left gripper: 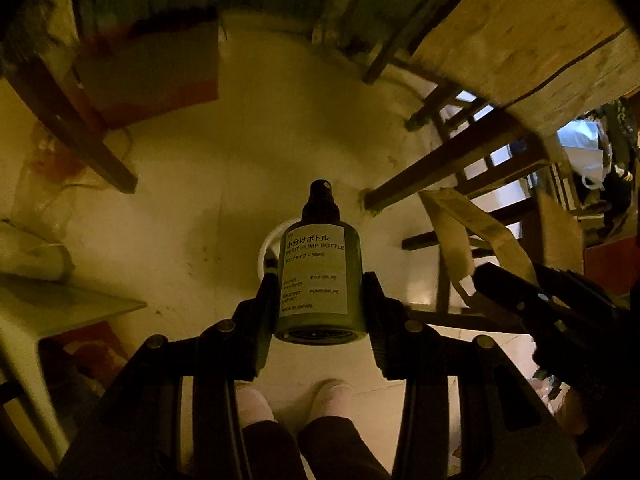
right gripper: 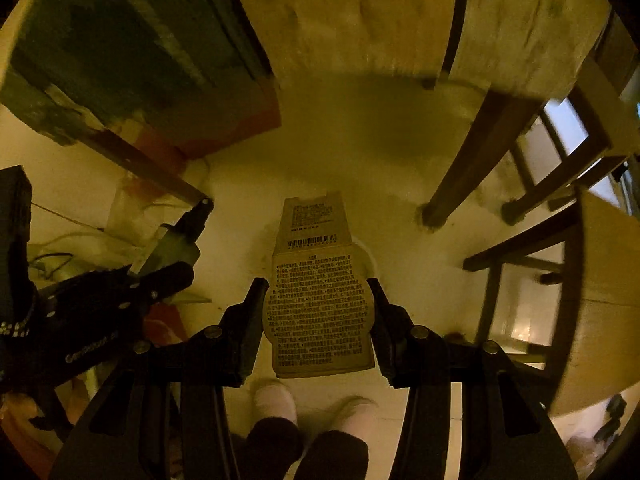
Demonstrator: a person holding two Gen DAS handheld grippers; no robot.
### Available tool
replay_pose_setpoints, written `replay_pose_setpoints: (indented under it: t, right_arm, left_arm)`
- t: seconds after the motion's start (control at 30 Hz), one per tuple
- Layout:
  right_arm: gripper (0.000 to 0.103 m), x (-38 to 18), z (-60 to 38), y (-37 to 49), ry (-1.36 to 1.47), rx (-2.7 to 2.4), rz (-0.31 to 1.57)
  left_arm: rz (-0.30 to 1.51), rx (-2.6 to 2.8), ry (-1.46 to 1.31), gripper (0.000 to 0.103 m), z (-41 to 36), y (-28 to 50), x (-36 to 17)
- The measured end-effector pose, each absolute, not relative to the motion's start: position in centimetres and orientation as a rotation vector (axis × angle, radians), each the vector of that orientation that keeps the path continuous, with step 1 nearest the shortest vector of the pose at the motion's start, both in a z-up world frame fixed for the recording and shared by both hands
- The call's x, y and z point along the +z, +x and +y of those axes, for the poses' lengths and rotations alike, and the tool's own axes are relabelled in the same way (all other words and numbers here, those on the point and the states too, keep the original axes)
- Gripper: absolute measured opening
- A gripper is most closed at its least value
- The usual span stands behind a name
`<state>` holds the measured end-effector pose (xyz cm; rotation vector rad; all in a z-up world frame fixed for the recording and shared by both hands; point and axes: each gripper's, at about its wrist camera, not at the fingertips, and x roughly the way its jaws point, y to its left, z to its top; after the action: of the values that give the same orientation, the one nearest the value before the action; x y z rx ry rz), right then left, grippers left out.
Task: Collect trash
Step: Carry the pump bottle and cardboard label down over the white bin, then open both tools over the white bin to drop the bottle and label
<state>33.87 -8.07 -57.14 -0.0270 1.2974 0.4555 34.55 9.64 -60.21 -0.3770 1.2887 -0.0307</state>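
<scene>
Both claws are seen pointed steeply down at the pale floor [left gripper: 192, 184], each clamped on one piece of trash. Between the pads of the left claw [left gripper: 320, 292] a small dark-green cylindrical plastic pump bottle [left gripper: 318, 276] with a white printed label is gripped by its body, black nozzle outward, so that it would fall nozzle first on release. In the right claw [right gripper: 318, 312] a flat beige printed cardboard package [right gripper: 320, 300] with a barcode is pinched by its two side edges, which are bowed slightly by the squeeze. Directly beyond each load, partly hidden by it, a white round rim [left gripper: 269, 245] is visible on the floor; it is judged to be the bin, and the items appear to be held over it for dropping. Further out, dark wooden chair legs [left gripper: 440, 168] and a light wooden table [left gripper: 520, 32] are seen. The person's pale slippers [left gripper: 332, 394] are planted just beneath.
</scene>
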Motion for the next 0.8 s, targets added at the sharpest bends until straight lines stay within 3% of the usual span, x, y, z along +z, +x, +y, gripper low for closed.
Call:
replay_pose_setpoints:
  t: [0.27, 0.33, 0.8]
  right_arm:
    - [0.046, -63.9, -7.5, 35.5, 0.034, 0.513, 1.349]
    - [0.059, -64.8, -7.6, 35.7, 0.063, 0.497, 1.358]
    - [0.062, -62.8, -10.2, 35.8, 0.009, 0.405, 1.330]
  left_arm:
    - [1.327, -0.066, -0.372, 0.041, 8.7, 35.5, -67.1]
    - [1.332, -0.075, -0.360, 0.041, 8.4, 35.7, -68.0]
    - [1.398, -0.085, -0.328, 0.042, 6.2, 37.9, -69.7]
